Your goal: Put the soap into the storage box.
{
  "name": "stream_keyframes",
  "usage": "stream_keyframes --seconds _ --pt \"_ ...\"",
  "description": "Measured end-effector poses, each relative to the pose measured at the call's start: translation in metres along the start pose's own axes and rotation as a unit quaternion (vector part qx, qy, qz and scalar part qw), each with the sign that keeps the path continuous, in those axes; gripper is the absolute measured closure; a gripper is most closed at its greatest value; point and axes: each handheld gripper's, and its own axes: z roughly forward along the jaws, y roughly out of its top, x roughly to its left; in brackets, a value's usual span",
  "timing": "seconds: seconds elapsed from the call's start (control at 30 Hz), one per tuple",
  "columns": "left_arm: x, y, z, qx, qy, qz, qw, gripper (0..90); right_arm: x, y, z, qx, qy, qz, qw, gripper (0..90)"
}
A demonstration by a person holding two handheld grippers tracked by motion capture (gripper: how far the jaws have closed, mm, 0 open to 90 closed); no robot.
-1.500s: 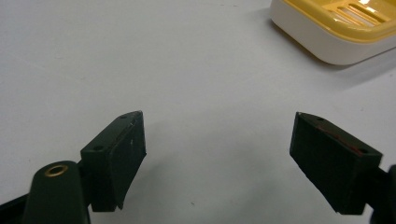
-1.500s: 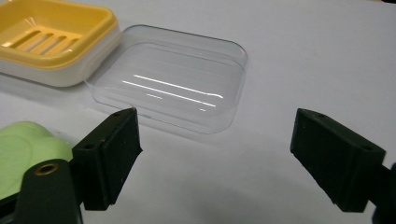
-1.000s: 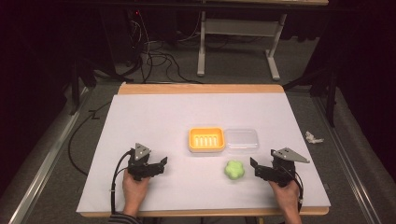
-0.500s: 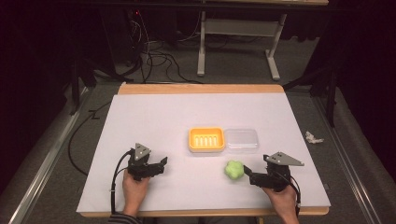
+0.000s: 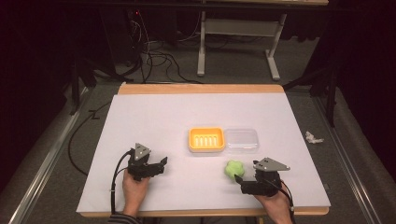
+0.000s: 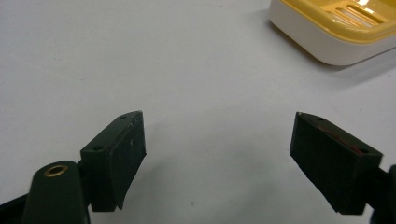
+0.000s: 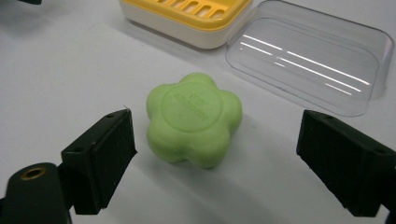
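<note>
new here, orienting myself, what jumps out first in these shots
The green flower-shaped soap lies on the white table, just ahead of the right gripper and its open jaws. Behind it sits a yellow soap dish with its clear lid beside it.

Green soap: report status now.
Right gripper open, jaws flanking the green soap, no contact. Left gripper open, idle. Yellow soap dish unobstructed.

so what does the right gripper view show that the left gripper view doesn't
The right gripper view has the green flower-shaped soap lying between its open jaws, not yet touched, plus the clear lid flat on the table. The left gripper view has open jaws over bare white table, holding nothing. Both share the yellow soap dish at the top edge.
</note>
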Motion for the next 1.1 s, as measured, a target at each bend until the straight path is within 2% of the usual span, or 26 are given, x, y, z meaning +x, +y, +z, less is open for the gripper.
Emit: stream_keyframes --seconds 0.37,0.5,1.1 --pt "0.000 0.000 0.000 0.000 0.000 -0.001 1.0000 19.0 0.008 0.000 0.011 0.025 -0.001 -0.015 0.9996 14.6" --pt "0.000 0.000 0.000 0.002 0.000 0.001 1.0000 19.0 0.012 0.001 0.015 0.025 -0.011 -0.024 0.9994 14.7" --pt "0.000 0.000 0.000 0.003 -0.001 0.000 1.0000 19.0 0.017 0.008 0.041 0.056 -0.008 -0.032 0.9979 14.6"
